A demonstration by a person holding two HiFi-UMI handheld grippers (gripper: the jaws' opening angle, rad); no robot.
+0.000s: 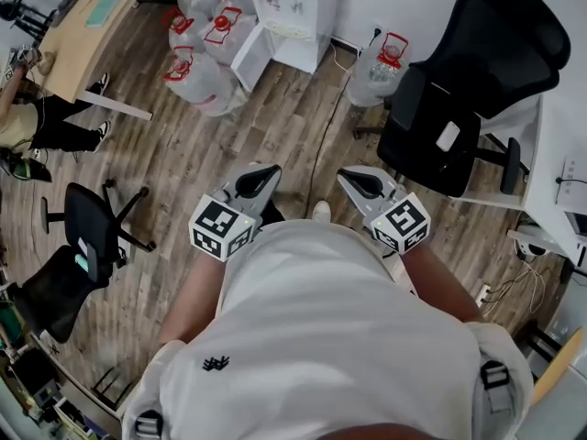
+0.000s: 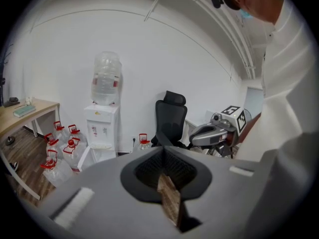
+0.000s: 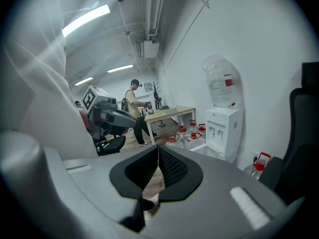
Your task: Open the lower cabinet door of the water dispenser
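I stand on the wood floor [image 1: 275, 117], well apart from the dispenser [image 1: 295, 3] at 12 o'clock. My left hand-held gripper [image 1: 266, 174] and right hand-held gripper [image 1: 350, 178] are both clenched on nothing, pads meeting at the tips. The dispenser's lower door [image 1: 249, 55] stands swung out toward 11 o'clock, beside red-capped jugs [image 1: 204, 35]. A black chair [image 1: 459, 90] sits at 2 o'clock. The dispenser's front print is too small to read. The cubes [image 1: 220, 227] carry black-and-white square markers.
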